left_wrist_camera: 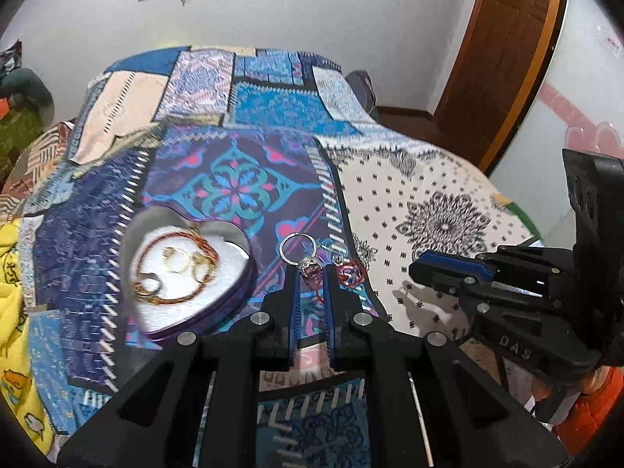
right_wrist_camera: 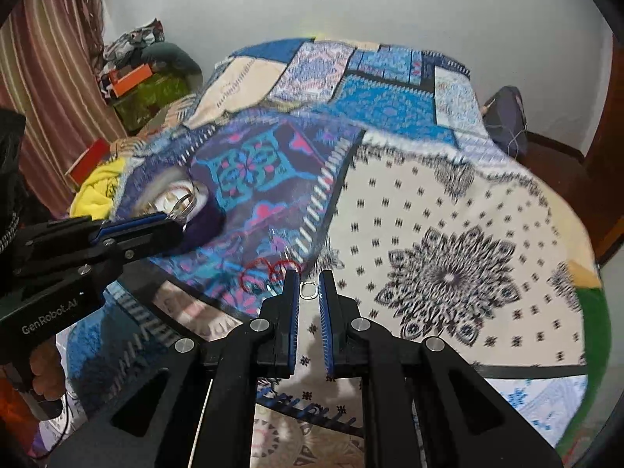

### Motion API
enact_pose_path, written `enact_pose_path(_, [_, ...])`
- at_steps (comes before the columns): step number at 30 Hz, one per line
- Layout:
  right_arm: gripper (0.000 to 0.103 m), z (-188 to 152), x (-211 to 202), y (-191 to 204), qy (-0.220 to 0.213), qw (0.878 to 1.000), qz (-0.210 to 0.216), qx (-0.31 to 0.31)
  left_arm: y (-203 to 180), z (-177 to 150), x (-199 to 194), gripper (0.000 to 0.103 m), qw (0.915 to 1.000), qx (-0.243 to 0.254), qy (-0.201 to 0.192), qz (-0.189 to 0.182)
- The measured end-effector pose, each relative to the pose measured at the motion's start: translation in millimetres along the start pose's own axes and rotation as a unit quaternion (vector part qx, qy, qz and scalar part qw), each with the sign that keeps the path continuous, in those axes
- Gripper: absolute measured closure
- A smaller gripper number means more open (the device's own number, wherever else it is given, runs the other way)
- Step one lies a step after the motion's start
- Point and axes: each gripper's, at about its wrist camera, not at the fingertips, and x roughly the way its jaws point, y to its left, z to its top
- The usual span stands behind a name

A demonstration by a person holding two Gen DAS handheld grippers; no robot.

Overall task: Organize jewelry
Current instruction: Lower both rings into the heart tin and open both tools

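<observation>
the left gripper (left_wrist_camera: 311, 273) had its jaws closed on the stone head of a silver ring (left_wrist_camera: 298, 251), held up just beside the heart-shaped box (left_wrist_camera: 218, 312) on the patterned bedspread (left_wrist_camera: 429, 195). that box held gold rings (left_wrist_camera: 183, 261) and a red braided bracelet (left_wrist_camera: 163, 240). the right gripper (right_wrist_camera: 309, 286) hung with its jaws slightly apart and empty, a small silver ring (right_wrist_camera: 309, 289) lying between the tips and a red cord (right_wrist_camera: 269, 269) just left of them.

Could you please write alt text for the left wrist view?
The left gripper pinches a silver ring by its stone above a patchwork bedspread. A heart-shaped tin holding gold rings and bracelets lies to its left, a red cord bracelet just right, and the right gripper farther right.
</observation>
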Motion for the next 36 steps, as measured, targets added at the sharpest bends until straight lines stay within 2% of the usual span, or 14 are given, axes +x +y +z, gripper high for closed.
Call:
enact_pose_path(8, [0.094, 28, -21, 19, -0.046, 0.999, 0.006, -0.008, 16, 4, -39, 0.093, 0.9991, -0.011, -0.039, 0.01])
enact_pose_path(20, [0.094, 46, -6, 73, -0.056, 0.997, 0.046, -0.038, 59, -2, -69, 0.093, 0.9972, -0.035, -0.058, 0.03])
enact_pose_path(28, [0.094, 52, 16, 90, -0.042, 0.997, 0.058, -0.041, 84, -11, -65, 0.093, 0.9972, -0.051, -0.048, 0.026])
enact_pose_path(36, [0.094, 57, 36, 98, -0.019, 0.997, 0.065, -0.044, 87, -14, -40, 0.093, 0.9988, -0.04, -0.026, 0.01])
